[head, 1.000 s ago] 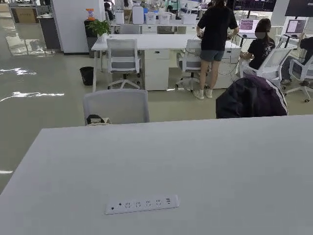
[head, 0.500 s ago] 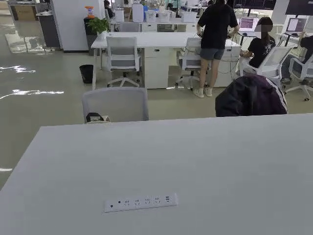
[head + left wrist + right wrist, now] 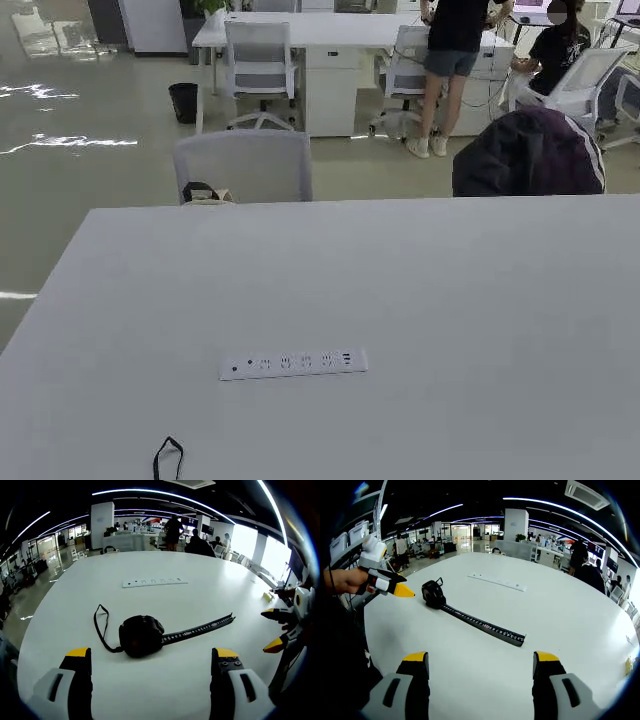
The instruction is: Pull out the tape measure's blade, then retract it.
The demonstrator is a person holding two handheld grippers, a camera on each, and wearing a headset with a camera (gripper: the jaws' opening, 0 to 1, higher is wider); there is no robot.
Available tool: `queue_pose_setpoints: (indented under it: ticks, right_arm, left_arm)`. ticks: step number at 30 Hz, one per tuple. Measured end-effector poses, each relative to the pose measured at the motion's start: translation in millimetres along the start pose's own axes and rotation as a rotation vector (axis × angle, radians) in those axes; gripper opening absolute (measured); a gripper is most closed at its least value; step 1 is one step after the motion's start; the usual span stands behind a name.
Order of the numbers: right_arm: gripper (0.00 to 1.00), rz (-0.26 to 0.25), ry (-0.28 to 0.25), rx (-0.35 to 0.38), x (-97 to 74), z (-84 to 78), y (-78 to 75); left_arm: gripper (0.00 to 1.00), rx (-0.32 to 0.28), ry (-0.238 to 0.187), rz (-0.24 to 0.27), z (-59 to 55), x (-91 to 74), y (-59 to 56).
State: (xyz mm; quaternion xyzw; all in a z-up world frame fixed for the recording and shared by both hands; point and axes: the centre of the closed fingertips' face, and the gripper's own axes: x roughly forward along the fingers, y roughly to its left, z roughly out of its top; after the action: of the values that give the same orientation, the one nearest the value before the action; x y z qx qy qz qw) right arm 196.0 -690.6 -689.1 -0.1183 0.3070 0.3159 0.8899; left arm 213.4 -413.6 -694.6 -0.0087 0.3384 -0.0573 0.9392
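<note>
The black tape measure (image 3: 141, 636) lies on the white bench (image 3: 75, 580). Its blade (image 3: 200, 629) is drawn out flat toward the right gripper (image 3: 481, 656), and its wrist strap (image 3: 101, 625) loops off the other side. The left gripper (image 3: 151, 653) faces the case. Both have their fingers spread, holding nothing. A power strip (image 3: 293, 363) lies beyond, and a grey office chair (image 3: 242, 165) and a jacket-draped chair (image 3: 528, 152) stand at the far edge.

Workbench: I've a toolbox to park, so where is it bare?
Free: the broad tabletop beyond the power strip, and beside it on both sides. Crowded: the near edge, where the tape measure lies with its blade out and strap trailing.
</note>
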Motion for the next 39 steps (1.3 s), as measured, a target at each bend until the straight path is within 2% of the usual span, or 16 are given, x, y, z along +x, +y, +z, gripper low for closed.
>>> queue_pose_setpoints:
  ticks: [1,2,8,13,22,27,29,35,39]
  right_arm:
    - [0.86,0.005,0.004,0.000,1.0,-0.2,-0.3]
    - [0.86,0.009,0.010,0.000,1.7,-0.8,-0.4]
    - [0.85,0.032,0.016,-0.016,6.7,-3.8,-4.1]
    - [0.84,0.048,0.010,-0.036,9.1,-3.6,-8.0]
    - [0.79,0.092,0.005,-0.096,13.3,-4.1,-13.5]
    - [0.77,0.106,0.010,-0.113,19.0,-6.4,-21.5]
    - [0.77,0.122,0.014,-0.142,21.0,-7.8,-23.2]
    - [0.73,0.166,0.024,-0.206,27.8,-9.3,-29.8]
    - [0.68,0.221,0.046,-0.272,34.7,-15.4,-34.3]
  left_arm:
    - [0.99,0.001,0.000,0.009,-0.3,4.1,2.3]
    - [0.99,0.002,0.004,0.013,-0.4,6.2,-1.5]
    - [0.99,-0.022,-0.003,0.039,2.6,18.1,-0.9]
    - [0.99,-0.020,0.013,0.050,4.5,26.6,-1.0]
    - [0.99,-0.074,0.006,0.094,-6.4,46.7,13.1]
    - [0.96,-0.118,-0.019,0.110,-0.4,52.1,16.0]
    - [0.96,-0.125,-0.026,0.119,-0.3,58.7,19.7]
    - [0.92,-0.127,-0.035,0.128,3.2,65.1,15.5]
    - [0.88,-0.130,-0.042,0.140,3.4,73.7,17.7]
